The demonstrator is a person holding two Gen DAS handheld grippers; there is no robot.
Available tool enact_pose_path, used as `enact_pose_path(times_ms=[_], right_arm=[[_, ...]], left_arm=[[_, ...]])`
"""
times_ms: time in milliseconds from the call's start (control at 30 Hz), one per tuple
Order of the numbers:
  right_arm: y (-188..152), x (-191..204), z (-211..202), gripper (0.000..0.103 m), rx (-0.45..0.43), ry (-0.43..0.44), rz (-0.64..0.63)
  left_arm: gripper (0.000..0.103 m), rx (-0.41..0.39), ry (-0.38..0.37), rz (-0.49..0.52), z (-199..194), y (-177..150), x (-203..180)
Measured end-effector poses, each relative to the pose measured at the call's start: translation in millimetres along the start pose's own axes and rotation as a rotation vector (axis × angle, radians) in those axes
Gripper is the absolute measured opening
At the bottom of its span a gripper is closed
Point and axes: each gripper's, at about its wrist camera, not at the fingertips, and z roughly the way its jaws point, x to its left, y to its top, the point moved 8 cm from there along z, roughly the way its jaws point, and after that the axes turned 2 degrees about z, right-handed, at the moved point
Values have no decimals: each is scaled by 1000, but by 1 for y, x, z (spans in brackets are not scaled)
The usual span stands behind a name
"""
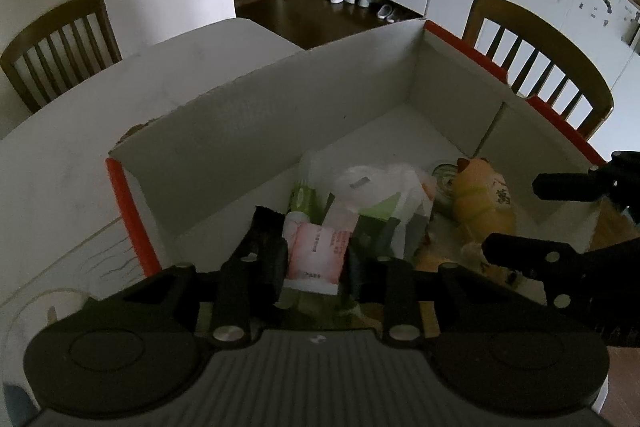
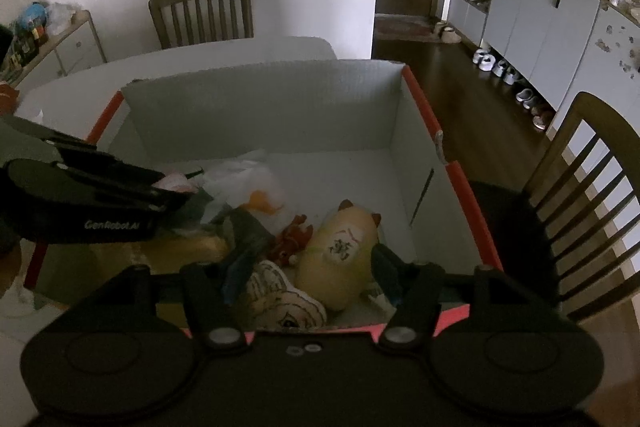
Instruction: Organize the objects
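**Two grippers over the open box: left holding a packet, right spread around a plush toy**

The landmark is the white cardboard box with orange-red edges [image 2: 424, 115], standing open on the white bench [image 1: 80, 155]. Both grippers reach down into its near end, where the contents are heaped; the far half of the box floor is bare.

The left gripper [image 1: 312, 251] is clenched on a flat pink-and-white paper packet [image 1: 316, 255], its pads pressing the packet's two long edges. The packet's long axis runs along the gripper's pointing line, toward the far wall of the box. Just beyond it in the box lie a crumpled white plastic bag [image 1: 376, 187] and green packaging, too jumbled to separate.

The right gripper [image 2: 308, 263] is released: its jaws stand apart on either side of a yellow pig-shaped plush toy [image 2: 340, 251], with no pad visibly pressing on it. The toy rests on the box floor near the box's right wall, its long axis pointing roughly away from the gripper, slightly rightward. A small red plush figure [image 2: 294, 239] and a cream printed fabric pouch [image 2: 280, 299] lie just left of it.

By judgement, the toy is already placed, the right gripper is the nearer to it, and the coming move turns on the left gripper's packet, which hangs over the box's near-left contents.
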Motion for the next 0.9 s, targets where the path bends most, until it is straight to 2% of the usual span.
enact_pose_path(times_ms=[33, 100, 133, 167, 633, 800, 900], right_arm=[[0, 0, -3, 65, -12, -1, 2], [1, 0, -10, 65, -32, 2, 7], [1, 0, -12, 65, -38, 3, 8], [1, 1, -15, 65, -46, 2, 9], [2, 8, -56, 67, -99, 37, 24], [0, 12, -74, 69, -128, 52, 25], [-1, 16, -86, 75, -151, 63, 26]], left_arm=[[32, -4, 5, -3, -2, -1, 0], [48, -13, 20, -8, -8, -1, 2], [62, -23, 29, -11, -11, -1, 3], [66, -42, 36, -14, -16, -1, 4], [66, -137, -4, -40, -68, -12, 10], [66, -174, -22, -52, -87, -19, 13], [66, -208, -14, -35, -101, -23, 14]])
